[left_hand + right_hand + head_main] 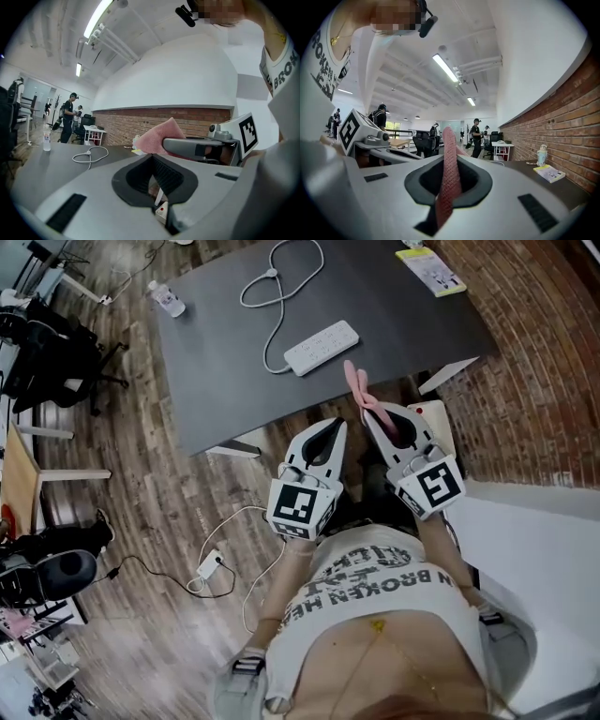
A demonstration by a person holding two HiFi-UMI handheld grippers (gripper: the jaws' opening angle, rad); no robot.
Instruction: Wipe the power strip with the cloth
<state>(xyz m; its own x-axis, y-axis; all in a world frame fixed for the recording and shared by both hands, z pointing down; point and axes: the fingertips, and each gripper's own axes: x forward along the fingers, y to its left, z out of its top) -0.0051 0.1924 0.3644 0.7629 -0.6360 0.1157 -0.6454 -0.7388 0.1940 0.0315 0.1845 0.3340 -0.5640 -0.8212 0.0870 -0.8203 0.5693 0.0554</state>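
Stage: before any wiping. No contact between cloth and strip.

Task's thing: long white plastic power strip [322,347] lies flat near the near edge of the dark grey table [216,371]. Its white cable [279,294] loops away across the top. Nothing rests on it or touches it.

Right gripper [368,412]: jaws clamped on the pink textured cloth [357,386]. The right gripper view shows the cloth running straight up between the pads, with a flap standing free beyond the tips. Grip looks firm.

Left gripper [335,427]: jaws fully together, with nothing held between the pads. It sits just beside the right one, both pointing toward the table.

Position: both grippers are close in front of the person's body, short of the table edge and over the wooden floor. The cloth tip is near the table edge but clear of the strip.

Also on the table, well apart from the strip: a small clear plastic bottle [167,298] at the far left and a yellow-green booklet [430,270] at the far right.

Done, by my reading: the cloth is picked up and carried close. Left: bring it onto the strip, make the wiping passes along the top, perhaps with the left gripper steadying the strip.
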